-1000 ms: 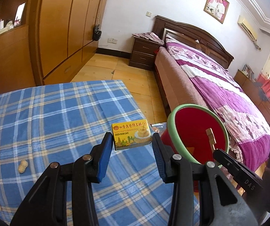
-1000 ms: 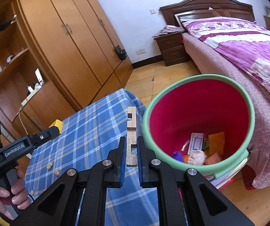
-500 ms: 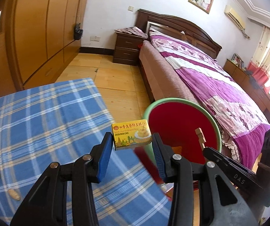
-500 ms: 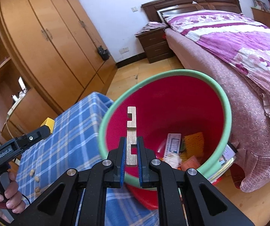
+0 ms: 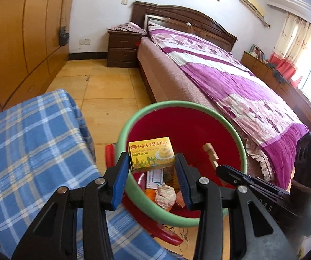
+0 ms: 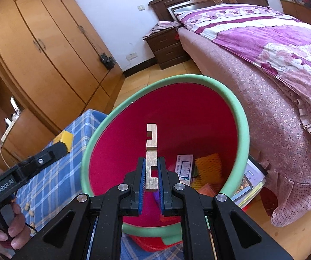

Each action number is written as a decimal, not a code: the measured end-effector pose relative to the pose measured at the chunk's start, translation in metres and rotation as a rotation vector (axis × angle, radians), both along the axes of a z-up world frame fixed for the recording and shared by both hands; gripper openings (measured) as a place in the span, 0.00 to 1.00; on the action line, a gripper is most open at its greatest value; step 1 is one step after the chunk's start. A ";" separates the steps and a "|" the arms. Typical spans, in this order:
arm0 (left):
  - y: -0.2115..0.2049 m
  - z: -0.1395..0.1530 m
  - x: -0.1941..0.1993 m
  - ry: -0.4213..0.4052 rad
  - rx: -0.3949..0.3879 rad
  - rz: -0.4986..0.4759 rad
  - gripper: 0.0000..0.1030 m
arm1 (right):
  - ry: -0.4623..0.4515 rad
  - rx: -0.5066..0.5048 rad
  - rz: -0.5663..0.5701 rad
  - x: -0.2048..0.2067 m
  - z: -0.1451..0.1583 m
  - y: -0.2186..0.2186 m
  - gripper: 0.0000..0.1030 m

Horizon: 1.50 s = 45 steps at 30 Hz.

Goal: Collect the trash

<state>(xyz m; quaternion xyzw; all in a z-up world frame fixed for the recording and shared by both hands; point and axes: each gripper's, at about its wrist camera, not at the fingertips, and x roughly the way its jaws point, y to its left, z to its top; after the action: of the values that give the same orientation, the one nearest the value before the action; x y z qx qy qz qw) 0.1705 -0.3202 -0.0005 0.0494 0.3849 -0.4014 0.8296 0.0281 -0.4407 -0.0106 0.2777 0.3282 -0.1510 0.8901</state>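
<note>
I have both claws over the red bin [image 5: 183, 130] with its green rim. My left gripper [image 5: 151, 169] is clamped on the yellow cake box [image 5: 151, 153], pads on its two short ends; it looks like light cardboard, probably crushable, so a gentle squeeze on the ends suits it. My right gripper [image 6: 151, 177] is pinched nearly closed on the notched wooden piece [image 6: 151, 151], held by its lower end; I judge it stiff, light and unlikely to slip. Wrappers already lie in the bin's bottom.

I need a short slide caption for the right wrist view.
Right gripper holds a notched wooden piece above the red bin of collected trash.
</note>
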 end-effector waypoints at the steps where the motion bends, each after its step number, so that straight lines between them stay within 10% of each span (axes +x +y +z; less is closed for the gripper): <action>1: -0.004 -0.003 0.000 0.009 0.004 -0.008 0.42 | -0.001 0.001 -0.002 0.000 -0.001 -0.001 0.11; 14: -0.009 -0.014 0.001 0.046 0.022 -0.014 0.53 | -0.031 0.026 -0.019 -0.006 0.001 -0.008 0.14; 23: 0.014 -0.007 -0.002 0.048 0.019 0.038 0.57 | 0.004 0.009 -0.021 -0.005 0.003 0.002 0.54; 45: 0.129 0.022 -0.026 0.051 0.006 0.221 0.57 | -0.021 -0.048 0.051 -0.017 0.038 0.071 0.62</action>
<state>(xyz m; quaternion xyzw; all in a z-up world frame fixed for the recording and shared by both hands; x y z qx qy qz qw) 0.1449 -0.1915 0.0215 -0.0010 0.4100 -0.3076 0.8586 0.0112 -0.3699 0.0279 0.2493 0.3222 -0.1334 0.9035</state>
